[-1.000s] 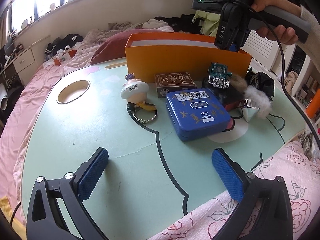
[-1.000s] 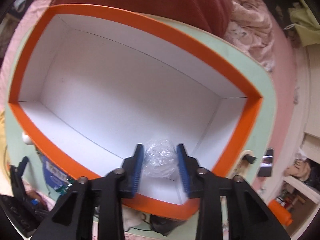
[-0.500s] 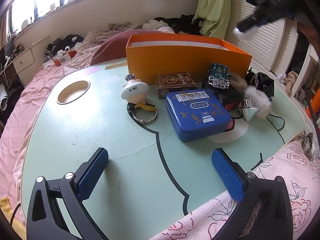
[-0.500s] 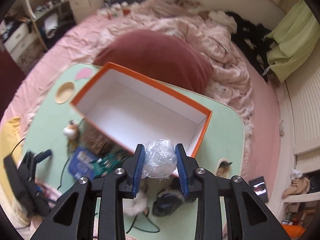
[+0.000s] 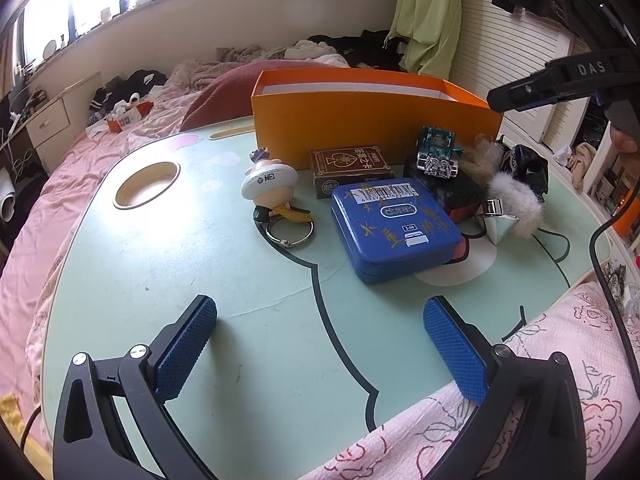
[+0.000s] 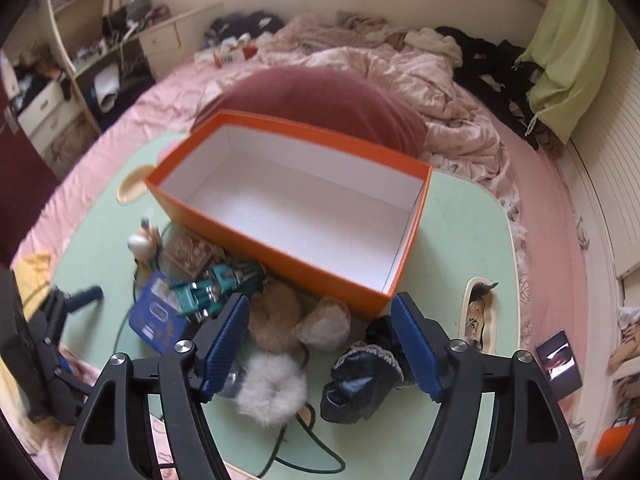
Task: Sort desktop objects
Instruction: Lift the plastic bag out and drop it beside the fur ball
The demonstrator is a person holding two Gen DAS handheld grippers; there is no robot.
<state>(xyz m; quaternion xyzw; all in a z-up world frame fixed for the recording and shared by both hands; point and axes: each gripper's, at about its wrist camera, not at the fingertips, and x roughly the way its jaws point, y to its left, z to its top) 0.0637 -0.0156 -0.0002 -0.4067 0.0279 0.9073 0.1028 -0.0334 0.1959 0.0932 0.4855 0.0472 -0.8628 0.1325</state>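
Our right gripper has just been opening its jaws and stands released, nothing between the pads. Our left gripper hangs wide and empty. The crumpled clear plastic wad sits just outside the near wall of the open orange cardboard box. We judge it featherlight, soft, springy and slightly slick, so we would pinch gently across its middle.

The right gripper hangs with jaws just spread and nothing between them, above a crumpled plastic wad lying on the tabletop beside the orange box.
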